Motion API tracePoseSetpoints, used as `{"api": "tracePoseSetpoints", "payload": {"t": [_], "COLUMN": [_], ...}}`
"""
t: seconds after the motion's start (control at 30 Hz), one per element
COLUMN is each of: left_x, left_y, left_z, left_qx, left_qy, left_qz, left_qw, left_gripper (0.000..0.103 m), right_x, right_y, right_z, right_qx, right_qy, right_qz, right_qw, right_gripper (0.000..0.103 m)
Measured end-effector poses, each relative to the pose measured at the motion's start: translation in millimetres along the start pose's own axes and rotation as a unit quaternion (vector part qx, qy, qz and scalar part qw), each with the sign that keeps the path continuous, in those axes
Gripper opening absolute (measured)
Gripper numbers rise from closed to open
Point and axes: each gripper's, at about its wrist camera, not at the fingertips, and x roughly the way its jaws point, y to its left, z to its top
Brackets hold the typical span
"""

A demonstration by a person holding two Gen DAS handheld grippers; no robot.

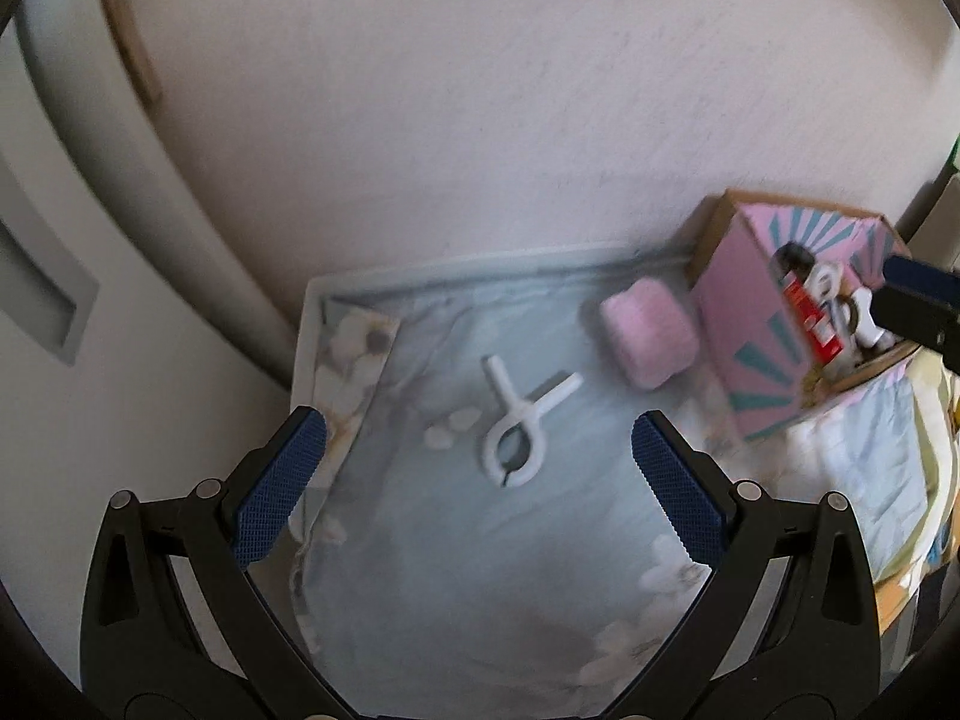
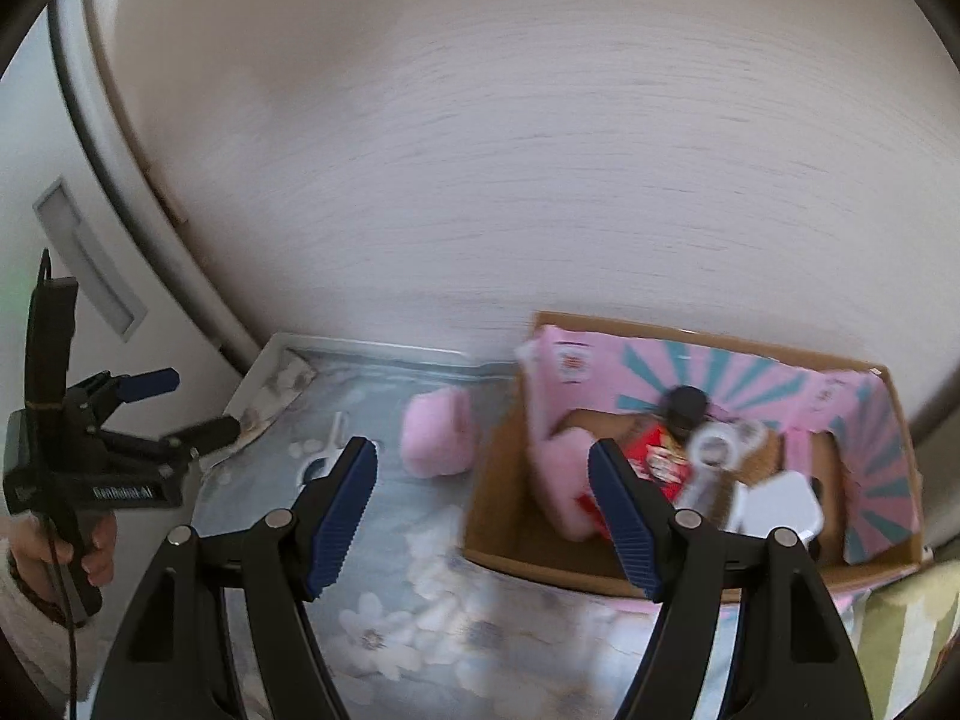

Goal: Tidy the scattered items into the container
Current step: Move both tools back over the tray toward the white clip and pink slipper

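The white plastic clamp [image 1: 519,420] lies flat on the blue floral cloth [image 1: 450,570], directly ahead of the left gripper [image 1: 477,444] and centred between its two blue pads; its ring end points toward the gripper, its two arms away from it. The pads stand wide apart and touch nothing. No item is between them.

A pink fluffy item [image 1: 651,333] lies beyond the left gripper's right pad, just beside the cardboard box [image 1: 750,324], which sits further right. The box has a pink and teal striped lining.

From the right wrist view, the box [image 2: 510,528] lies ahead and to the right of the right gripper [image 2: 483,468]. Its jaws stand moderately wide and hold nothing. The right blue pad overlaps the box opening in the picture; contact cannot be confirmed. Inside the box: a second pink fluffy item [image 2: 564,480], a red packet [image 2: 657,459], a white tape dispenser [image 2: 717,468], and a black object [image 2: 684,405].

The loose pink fluffy item [image 2: 435,435] lies ahead, between the pads, just left of the box. The left gripper [image 2: 186,405], held by a hand [image 2: 96,546], appears far left.
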Motion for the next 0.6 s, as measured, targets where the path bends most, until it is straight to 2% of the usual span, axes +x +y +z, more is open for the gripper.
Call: {"api": "tracePoseSetpoints", "payload": {"t": [0.23,0.4,0.6], "left_x": [35.1,67.6,99.1], "left_y": [12.7,5.1,-1.7], "left_z": [-16.2,-18.1,-14.9], "left_qx": [-0.005,0.004,0.018], "left_qy": [0.030,0.046,0.056], "left_qz": [-0.017,-0.030,-0.024], "left_qw": [0.9994,0.9985,0.9980], "left_gripper": [0.102,0.102,0.102], "right_x": [43.5,90.9,145.0], "right_y": [44.6,76.5,83.6], "right_z": [13.3,22.7,22.9], "right_qx": [-0.044,-0.079,-0.074], "right_qy": [0.038,0.089,0.141], "right_qz": [0.010,-0.033,-0.072], "right_qw": [0.998,0.992,0.985], "right_gripper": [0.069,0.069,0.069]}}
